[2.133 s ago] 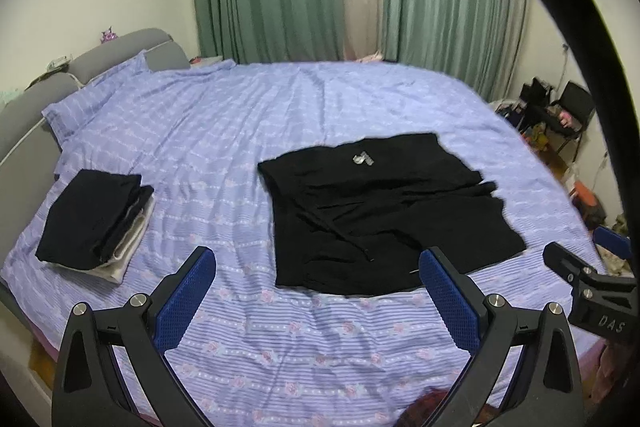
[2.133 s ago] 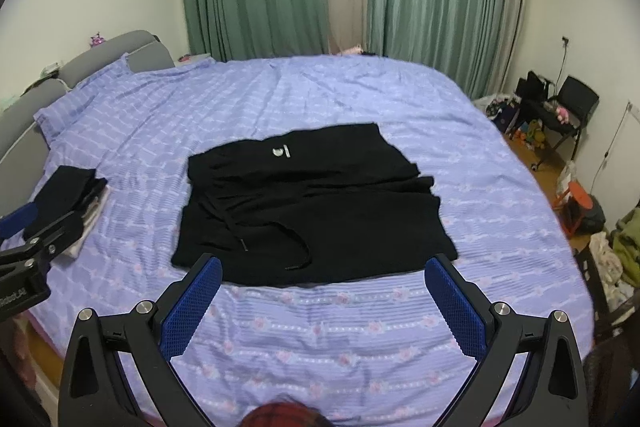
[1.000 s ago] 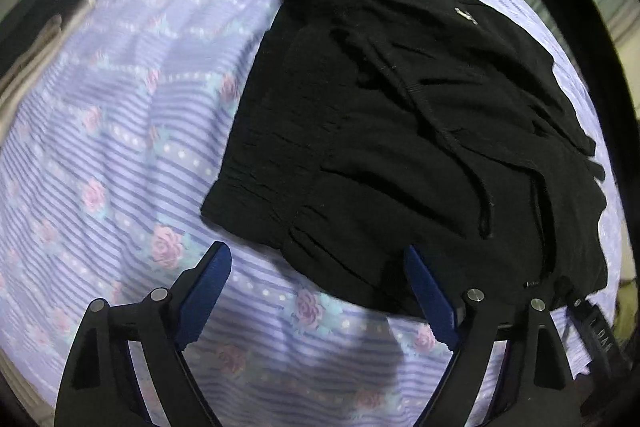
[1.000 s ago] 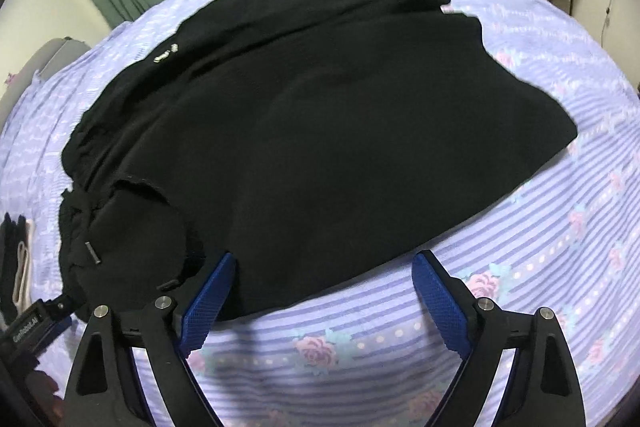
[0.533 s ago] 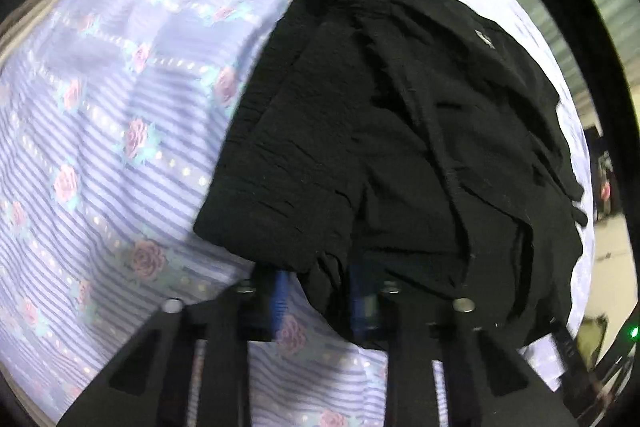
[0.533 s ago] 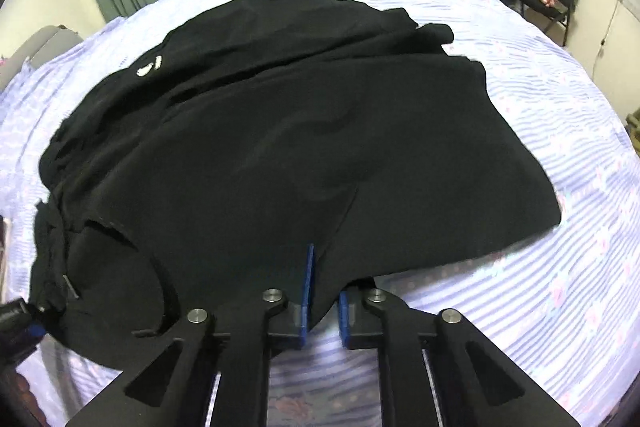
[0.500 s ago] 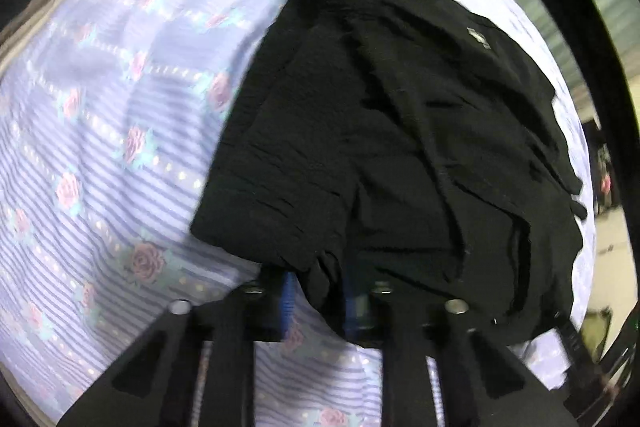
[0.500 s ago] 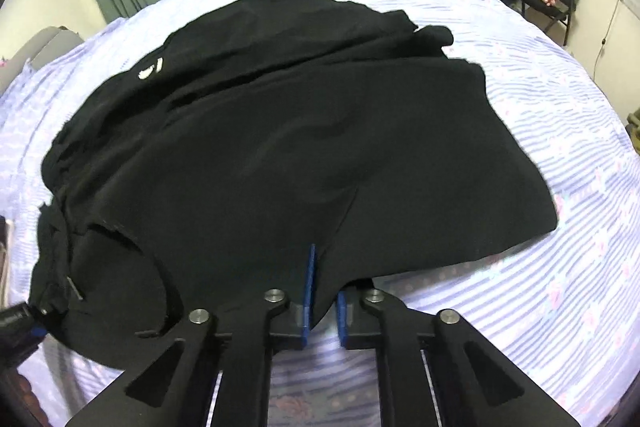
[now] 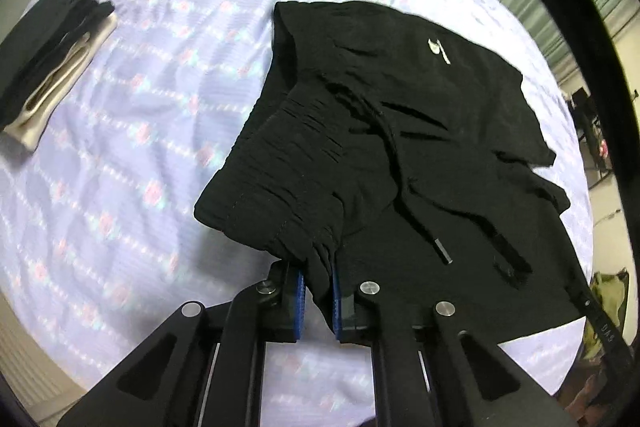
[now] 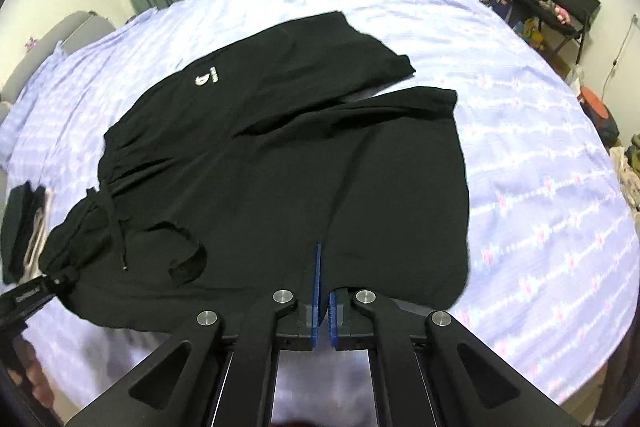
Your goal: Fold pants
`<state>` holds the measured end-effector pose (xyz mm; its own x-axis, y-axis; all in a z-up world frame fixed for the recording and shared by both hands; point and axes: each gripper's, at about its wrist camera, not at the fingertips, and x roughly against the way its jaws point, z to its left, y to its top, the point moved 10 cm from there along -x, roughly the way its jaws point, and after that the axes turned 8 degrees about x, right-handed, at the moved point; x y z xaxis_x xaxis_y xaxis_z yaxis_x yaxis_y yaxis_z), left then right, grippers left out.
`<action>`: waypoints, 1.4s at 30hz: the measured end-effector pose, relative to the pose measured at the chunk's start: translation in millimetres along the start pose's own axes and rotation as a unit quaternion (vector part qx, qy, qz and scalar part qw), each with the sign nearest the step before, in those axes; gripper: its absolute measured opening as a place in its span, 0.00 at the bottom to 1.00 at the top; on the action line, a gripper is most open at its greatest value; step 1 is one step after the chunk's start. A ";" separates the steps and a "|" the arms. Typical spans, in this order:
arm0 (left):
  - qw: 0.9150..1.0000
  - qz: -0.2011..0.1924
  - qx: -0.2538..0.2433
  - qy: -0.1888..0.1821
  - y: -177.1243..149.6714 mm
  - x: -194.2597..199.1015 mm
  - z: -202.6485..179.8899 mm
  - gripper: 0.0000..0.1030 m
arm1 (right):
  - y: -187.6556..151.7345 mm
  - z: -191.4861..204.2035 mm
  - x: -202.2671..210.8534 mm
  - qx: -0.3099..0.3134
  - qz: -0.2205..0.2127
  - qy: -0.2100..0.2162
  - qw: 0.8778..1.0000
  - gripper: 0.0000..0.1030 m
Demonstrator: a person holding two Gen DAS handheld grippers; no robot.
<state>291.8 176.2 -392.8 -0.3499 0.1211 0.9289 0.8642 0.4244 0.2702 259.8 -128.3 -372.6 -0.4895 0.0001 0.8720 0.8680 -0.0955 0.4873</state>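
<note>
I can read very little here; the black pants [image 9: 420, 131] carry a small white logo [image 9: 438, 50] near the waistband, a curved mark with a short line of letters beside it, too small for me to make out in either view; in my left wrist view the other tool [image 9: 604, 323] at the right edge shows pale letters that look like "DAS"; in my right wrist view the tool [image 10: 28, 297] at the left edge bears small white lettering that I cannot read.

Matt black cloth pants [image 9: 400, 155] with gathered waistband lie on smooth striped cotton-like bedsheet [image 9: 140, 99].
</note>
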 end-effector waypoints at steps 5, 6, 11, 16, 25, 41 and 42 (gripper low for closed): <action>1.000 0.023 -0.009 0.020 -20.6 17.8 11.0 0.11 | -15.2 4.2 21.8 0.018 0.020 0.005 1.000 0.02; 0.999 0.025 -0.004 0.020 -20.2 22.4 9.3 0.11 | -13.5 3.1 27.1 0.016 0.020 0.005 1.000 0.02; 1.000 -0.010 0.002 0.022 12.5 46.8 -10.5 0.11 | 27.9 -0.7 42.7 0.019 -0.018 0.005 1.000 0.02; 0.998 -0.050 0.020 0.019 62.6 44.9 -35.4 0.11 | 101.0 1.4 32.4 0.025 -0.074 0.007 0.997 0.02; 0.994 -0.081 0.073 0.026 164.6 -23.4 -46.2 0.12 | 236.5 38.1 -71.6 0.076 -0.117 0.019 0.990 0.02; 0.994 -0.048 0.093 0.024 210.3 -66.0 -43.8 0.92 | 269.8 84.8 -156.4 0.129 -0.073 0.057 0.987 0.55; 0.993 -0.064 0.091 0.025 213.0 -54.5 -43.2 0.93 | 268.9 84.7 -149.0 0.132 -0.076 0.057 0.987 0.55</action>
<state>510.5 221.2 -375.0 -0.4309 0.0124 0.9023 0.7321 0.5894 0.3415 573.1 -69.7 -367.5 -0.6091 -0.1181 0.7843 0.7680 0.1588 0.6204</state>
